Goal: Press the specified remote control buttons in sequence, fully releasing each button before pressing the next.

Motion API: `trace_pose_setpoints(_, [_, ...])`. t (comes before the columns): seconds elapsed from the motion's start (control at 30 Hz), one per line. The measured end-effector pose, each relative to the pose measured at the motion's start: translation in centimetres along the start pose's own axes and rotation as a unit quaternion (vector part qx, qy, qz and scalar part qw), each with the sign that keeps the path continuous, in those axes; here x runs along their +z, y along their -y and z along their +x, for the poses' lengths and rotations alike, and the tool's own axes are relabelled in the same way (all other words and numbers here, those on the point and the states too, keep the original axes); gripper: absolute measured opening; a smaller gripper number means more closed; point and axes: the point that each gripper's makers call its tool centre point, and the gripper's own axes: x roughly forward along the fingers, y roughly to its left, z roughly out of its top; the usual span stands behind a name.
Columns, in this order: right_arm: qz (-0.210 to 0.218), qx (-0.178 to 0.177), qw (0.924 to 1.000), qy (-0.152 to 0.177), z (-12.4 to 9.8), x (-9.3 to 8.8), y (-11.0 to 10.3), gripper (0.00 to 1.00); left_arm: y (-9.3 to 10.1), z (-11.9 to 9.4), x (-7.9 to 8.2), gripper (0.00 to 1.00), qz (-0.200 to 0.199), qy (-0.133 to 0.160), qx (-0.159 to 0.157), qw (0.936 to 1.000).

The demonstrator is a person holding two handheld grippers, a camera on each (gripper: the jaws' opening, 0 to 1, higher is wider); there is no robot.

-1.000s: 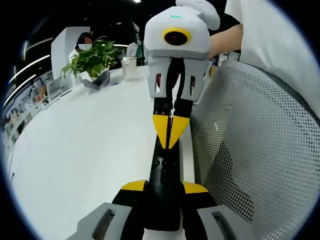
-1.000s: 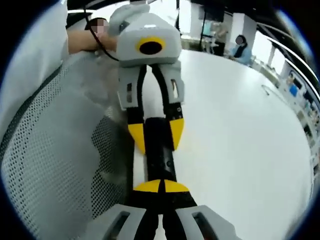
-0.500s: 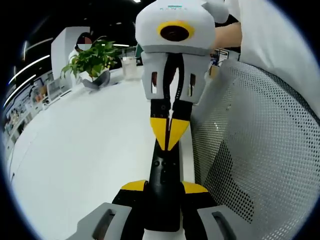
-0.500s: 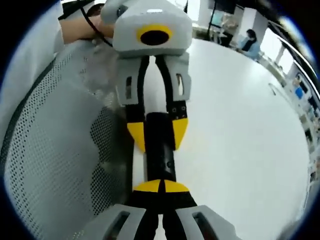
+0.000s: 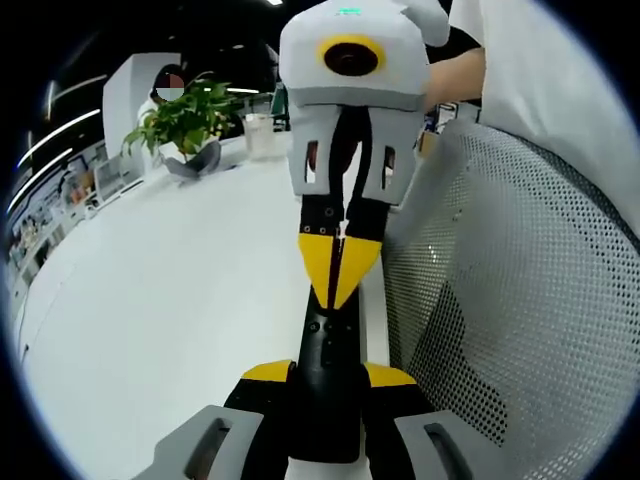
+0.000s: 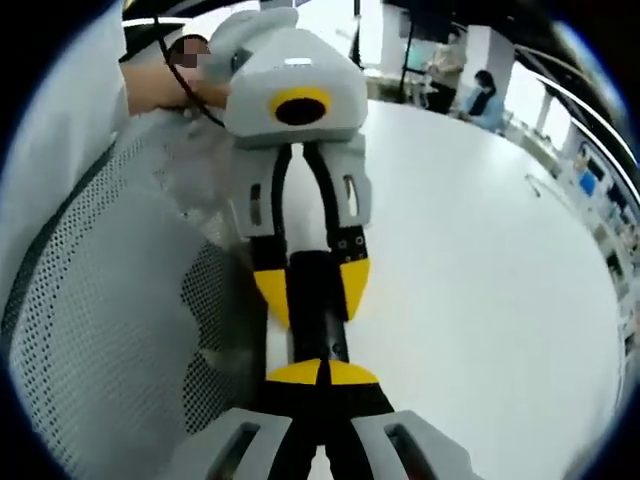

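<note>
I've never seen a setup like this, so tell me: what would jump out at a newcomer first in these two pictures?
Two yellow-tipped grippers meet nose to nose over a slim black remote: the left gripper clamps it at both sides, and the right gripper, its tips together, points down at the remote's top. All this sits at the edge of a big white table, beside a grey mesh chair back. A potted plant stands at the table's far end.

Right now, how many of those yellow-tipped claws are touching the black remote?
2. The left gripper clamps the remote by its near end; the right gripper, tips together, presses down on its top face.
</note>
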Motion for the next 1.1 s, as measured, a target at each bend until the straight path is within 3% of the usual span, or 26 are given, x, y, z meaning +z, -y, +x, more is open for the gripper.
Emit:
trace_pose_setpoints(0.07, [-0.044,0.0,0.999,-0.011,0.2,0.0,-0.1,0.0,0.0,0.0,0.0,0.25,0.001,0.0,0.0,1.0])
trace_pose_setpoints(0.37, [-0.053,-0.011,0.9981,-0.031,0.3,-0.1,0.0,0.0,0.0,0.0,0.0,0.25,-0.005,0.0,-0.001,1.0])
trace_pose_setpoints(0.43, [-0.05,-0.013,0.9983,-0.026,0.3,0.0,0.1,0.0,0.0,0.0,0.0,0.25,-0.004,0.0,0.0,1.0])
trace_pose_setpoints(0.6, [0.01,-0.026,0.9993,0.025,0.1,0.1,0.4,0.0,-0.1,0.0,0.0,0.25,-0.004,-0.001,0.0,1.0])
trace_pose_setpoints(0.8, [-0.006,-0.036,0.9988,0.033,0.0,0.3,0.0,0.0,-0.1,0.0,0.1,0.25,-0.006,0.0,0.001,1.0])
trace_pose_setpoints(1.0, [-0.014,-0.014,0.9992,0.035,0.4,0.9,-0.9,0.0,-0.1,0.0,0.1,0.25,-0.008,0.0,0.0,1.0])
trace_pose_setpoints(1.1, [-0.041,-0.009,0.9989,0.022,0.6,1.1,-1.2,0.0,-0.1,0.0,0.1,0.25,-0.006,-0.001,0.0,1.0])
